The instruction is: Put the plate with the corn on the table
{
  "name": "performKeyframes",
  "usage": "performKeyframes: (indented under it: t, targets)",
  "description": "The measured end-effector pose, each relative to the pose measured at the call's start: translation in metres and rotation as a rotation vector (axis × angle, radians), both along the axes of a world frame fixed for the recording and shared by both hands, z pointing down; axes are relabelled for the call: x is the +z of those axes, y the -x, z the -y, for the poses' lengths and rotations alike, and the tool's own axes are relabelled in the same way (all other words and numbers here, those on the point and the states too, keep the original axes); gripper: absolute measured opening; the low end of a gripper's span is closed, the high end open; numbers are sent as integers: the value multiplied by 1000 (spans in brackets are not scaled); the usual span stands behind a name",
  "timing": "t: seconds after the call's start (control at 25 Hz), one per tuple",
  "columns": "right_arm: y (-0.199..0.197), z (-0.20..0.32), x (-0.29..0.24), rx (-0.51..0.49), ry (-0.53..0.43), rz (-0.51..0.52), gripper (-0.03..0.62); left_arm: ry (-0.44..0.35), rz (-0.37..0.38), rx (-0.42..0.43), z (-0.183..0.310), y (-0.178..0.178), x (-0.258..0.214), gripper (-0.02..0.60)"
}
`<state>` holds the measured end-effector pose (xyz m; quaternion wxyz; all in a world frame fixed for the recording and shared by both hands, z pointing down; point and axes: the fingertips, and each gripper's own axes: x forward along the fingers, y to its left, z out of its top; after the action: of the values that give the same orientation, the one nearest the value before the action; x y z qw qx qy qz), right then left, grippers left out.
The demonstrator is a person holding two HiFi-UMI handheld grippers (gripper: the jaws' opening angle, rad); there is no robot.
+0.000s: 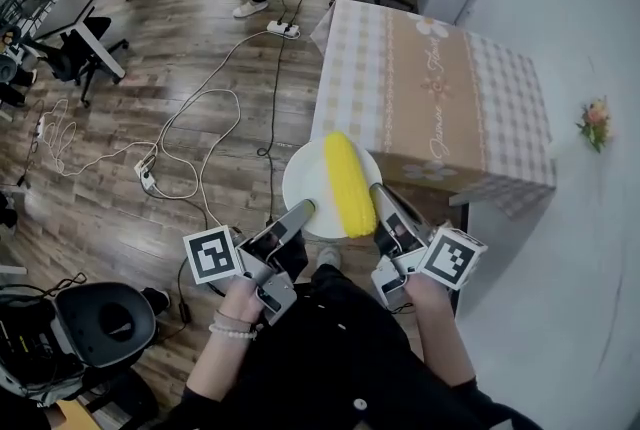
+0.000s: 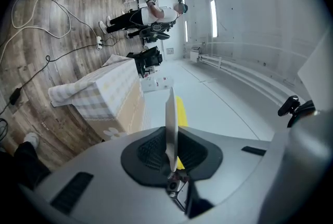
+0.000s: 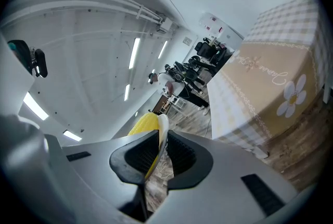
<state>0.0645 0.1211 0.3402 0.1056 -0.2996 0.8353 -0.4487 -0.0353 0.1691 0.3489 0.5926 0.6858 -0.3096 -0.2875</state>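
**Plate in the air, a tool clamped on each side of the rim, bench just ahead!**

On the left, the left tool (image 1: 302, 211) is closed on the near-left rim of the white plate (image 1: 305, 180); its own view shows that rim edge-on, pinched between the pads. The plate hangs over the wooden floor (image 1: 120, 178), short of the bench. The yellow corn (image 1: 349, 184) lies lengthwise toward the plate's right side. Just beside the cob, the right tool (image 1: 378, 190) bites the near-right rim, with the corn close against its jaw. Further right and ahead stands the bench (image 1: 440, 88) in its checked cloth. To do this well, I'd say: carry both tools forward together and level so the cob doesn't roll. Clear the bench edge, then lower the plate flat before either tool lets go.
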Motion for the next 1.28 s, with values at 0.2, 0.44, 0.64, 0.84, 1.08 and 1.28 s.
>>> performKeyframes:
  t: [0.2,0.44,0.64,0.84,1.08,1.28]
  targets:
    - [-8,24,1,-21,0,2,80,1,-6,-22,22,-9,3,49]
    - [-17,45,7,-39,4,-4,80,4,-6,-39,41,-19,8,49]
    - [-21,58,10,-54,2,0,80,1,4,-49,53,-24,11,49]
    - [-22,60,9,-65,0,5,80,2,17,-54,54,-25,9,49]
    - [-22,59,14,-65,14,13,80,12,31,-56,53,-26,13,49]
    - [-27,58,18,-54,27,14,80,21,30,-45,53,-30,15,49]
